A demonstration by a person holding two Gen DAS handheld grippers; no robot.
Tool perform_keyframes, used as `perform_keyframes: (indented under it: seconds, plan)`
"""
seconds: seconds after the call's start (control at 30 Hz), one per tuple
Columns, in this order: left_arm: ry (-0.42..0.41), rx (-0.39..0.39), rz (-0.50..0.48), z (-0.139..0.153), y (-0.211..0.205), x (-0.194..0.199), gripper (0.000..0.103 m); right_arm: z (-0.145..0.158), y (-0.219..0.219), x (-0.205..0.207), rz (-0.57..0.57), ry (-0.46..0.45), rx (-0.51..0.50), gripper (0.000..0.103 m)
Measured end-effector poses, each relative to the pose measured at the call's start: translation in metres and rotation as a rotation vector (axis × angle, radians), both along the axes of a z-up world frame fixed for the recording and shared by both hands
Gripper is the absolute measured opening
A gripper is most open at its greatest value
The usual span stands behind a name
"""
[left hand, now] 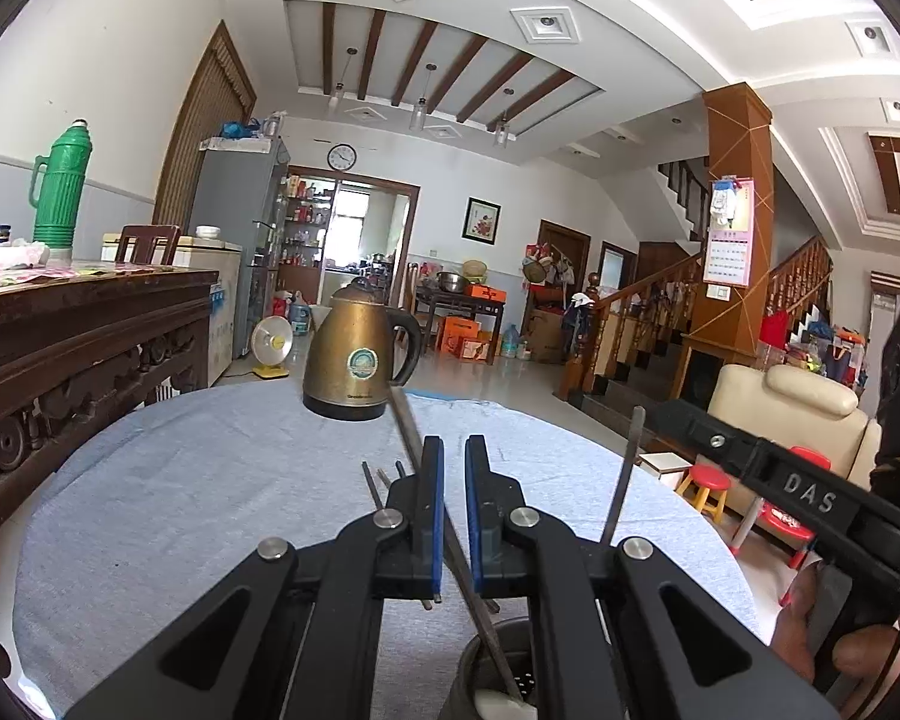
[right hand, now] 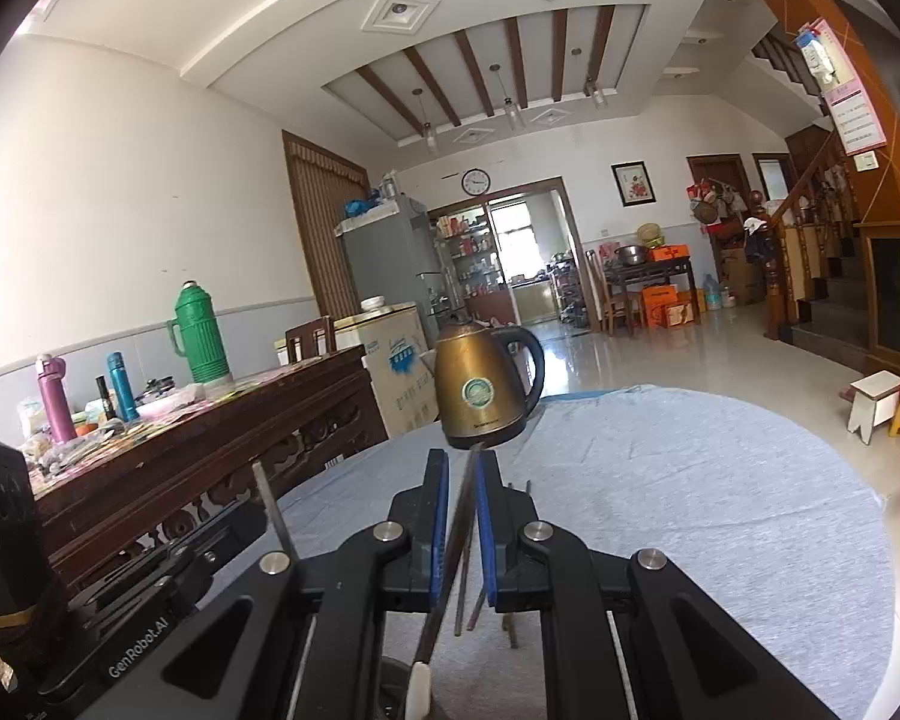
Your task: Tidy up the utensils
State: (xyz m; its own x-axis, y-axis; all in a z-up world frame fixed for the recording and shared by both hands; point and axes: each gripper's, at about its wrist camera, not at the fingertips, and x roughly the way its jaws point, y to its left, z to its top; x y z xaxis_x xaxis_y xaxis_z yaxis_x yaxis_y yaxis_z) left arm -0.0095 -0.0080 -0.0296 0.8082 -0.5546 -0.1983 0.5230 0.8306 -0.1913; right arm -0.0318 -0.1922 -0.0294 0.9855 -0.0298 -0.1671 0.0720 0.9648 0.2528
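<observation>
- Loose chopsticks point(left hand: 373, 483) lay flat on the grey cloth point(left hand: 210, 510), pointing away towards the kettle point(left hand: 354, 354); the left gripper's body covered most of them, so only their ends showed and I could not count them.
- The left gripper point(left hand: 455, 444) had its tongs narrow, pinched on a chopstick point(left hand: 403, 420); it stood steeply, upper end leaning towards the kettle, and crossed the gap on a slant.
- Its lower end dropped into a dark holder point(left hand: 471, 666), cut off by the bottom edge of the left wrist view; a white thing point(left hand: 498, 705) sat in it, too cropped to identify.
- The right gripper point(right hand: 462, 457) also had narrow tongs, closed on a second chopstick point(right hand: 454, 540), steep and leaning away; its foot was hidden behind the gripper body, so whether it reached the holder I could not tell.
</observation>
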Motion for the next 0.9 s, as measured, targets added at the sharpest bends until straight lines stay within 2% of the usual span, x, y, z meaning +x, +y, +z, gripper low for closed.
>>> perform_keyframes:
  seconds: [0.07, 0.13, 0.17, 0.2, 0.33, 0.4, 0.6, 0.9]
  plan:
    - [-0.002, 0.010, 0.019, 0.003, 0.002, -0.001, 0.006, 0.002, -0.004, -0.002, -0.011, -0.004, 0.006, 0.011]
    - [0.009, 0.059, 0.051, 0.006, 0.001, -0.002, 0.031, 0.004, -0.009, -0.003, -0.020, 0.000, 0.013, 0.011]
    - [0.013, 0.093, 0.071, 0.006, -0.001, -0.003, 0.063, 0.005, -0.012, -0.004, -0.028, 0.004, 0.017, 0.011]
    - [0.016, 0.121, 0.091, 0.007, -0.001, -0.004, 0.082, 0.005, -0.015, -0.005, -0.032, 0.007, 0.019, 0.011]
    - [0.032, 0.189, 0.149, 0.013, 0.004, -0.010, 0.083, 0.006, -0.024, -0.008, -0.050, 0.029, 0.047, 0.018]
    - [0.085, 0.239, 0.167, 0.014, 0.005, -0.009, 0.084, 0.006, -0.029, -0.009, -0.056, 0.040, 0.068, 0.023]
    - [0.214, 0.332, 0.230, 0.011, 0.012, -0.001, 0.084, 0.004, -0.039, -0.013, -0.076, 0.073, 0.111, 0.027]
    - [0.234, 0.417, 0.291, 0.011, 0.013, -0.005, 0.084, 0.002, -0.043, -0.012, -0.099, 0.135, 0.121, 0.027]
